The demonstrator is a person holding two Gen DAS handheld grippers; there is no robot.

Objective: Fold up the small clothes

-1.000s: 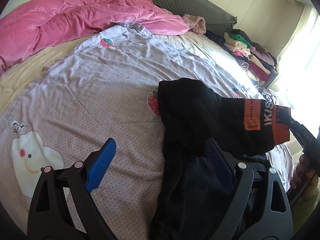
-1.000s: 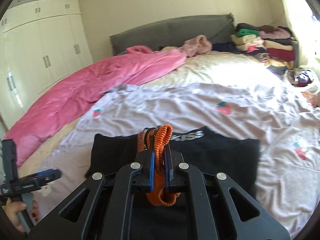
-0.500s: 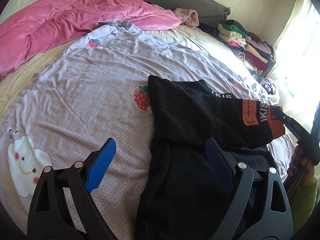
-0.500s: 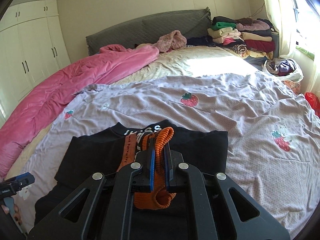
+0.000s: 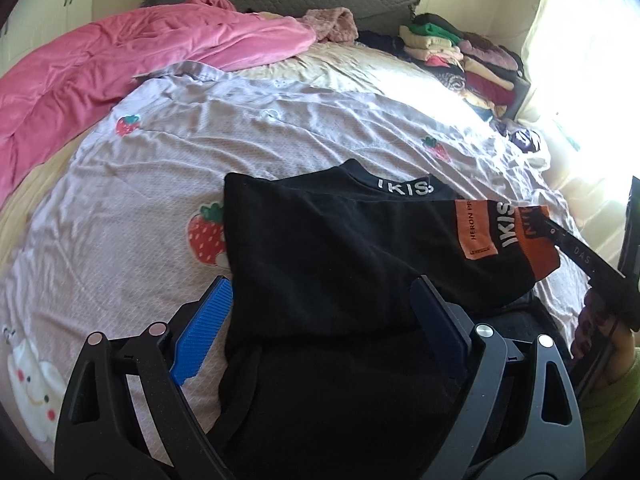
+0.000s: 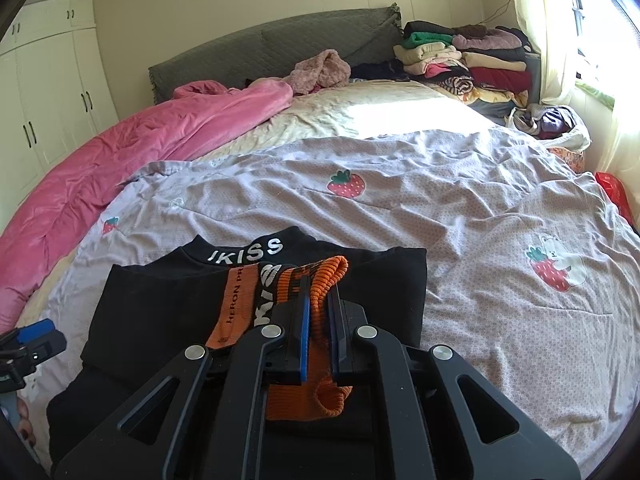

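Here my right tool (image 6: 318, 312) pinches the black sweater's (image 5: 340, 248) ribbed orange cuff (image 6: 316, 284). My left tool (image 5: 320, 320) gapes wide, holding nothing, above the sweater.

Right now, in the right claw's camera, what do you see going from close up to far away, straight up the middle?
Right claw pinching the orange cuff → black sweater → strawberry blanket → cream sheet → grey headboard.
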